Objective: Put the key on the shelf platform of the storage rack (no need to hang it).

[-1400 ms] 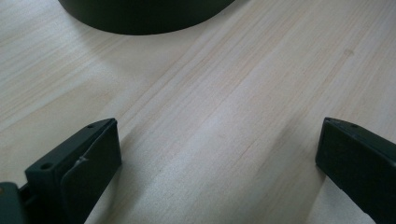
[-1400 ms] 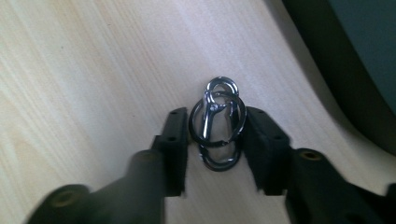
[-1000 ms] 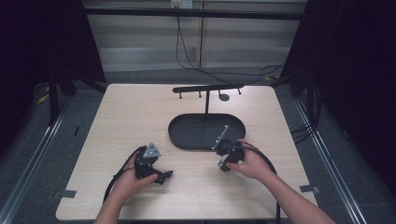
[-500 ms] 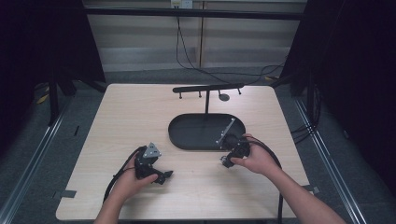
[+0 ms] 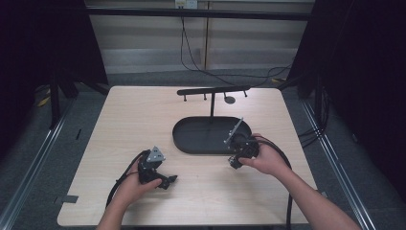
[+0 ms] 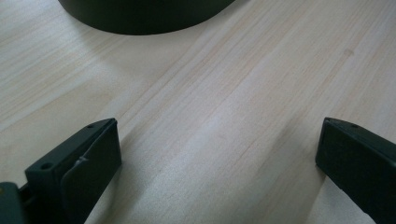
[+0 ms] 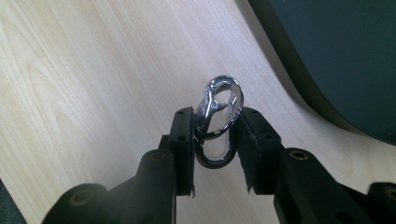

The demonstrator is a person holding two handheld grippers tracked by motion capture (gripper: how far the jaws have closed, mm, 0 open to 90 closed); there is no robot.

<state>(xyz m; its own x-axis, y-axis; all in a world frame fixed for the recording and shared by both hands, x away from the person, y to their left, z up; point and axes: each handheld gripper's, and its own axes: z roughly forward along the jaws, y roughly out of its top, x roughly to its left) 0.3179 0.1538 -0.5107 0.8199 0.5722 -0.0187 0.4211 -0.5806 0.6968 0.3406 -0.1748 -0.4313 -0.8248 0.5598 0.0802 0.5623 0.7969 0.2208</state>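
In the right gripper view, the silver clip [image 7: 218, 116] is sitting between the right tool's [image 7: 215, 140] jaws, and they are hiding its sides. The black tray [image 7: 336, 56] is running off the top and right edges. In the left gripper view, the tray [image 6: 140, 14] is getting cut off at the top. In the high view, the clip is looking too small to make out, and the little things hanging from the stand's bar [image 5: 213, 91] are too.

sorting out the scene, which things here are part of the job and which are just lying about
In the job: clip, held in the right tongs; black tray with its hook stand.
Lying about: left tongs, open on the table; wall cables.
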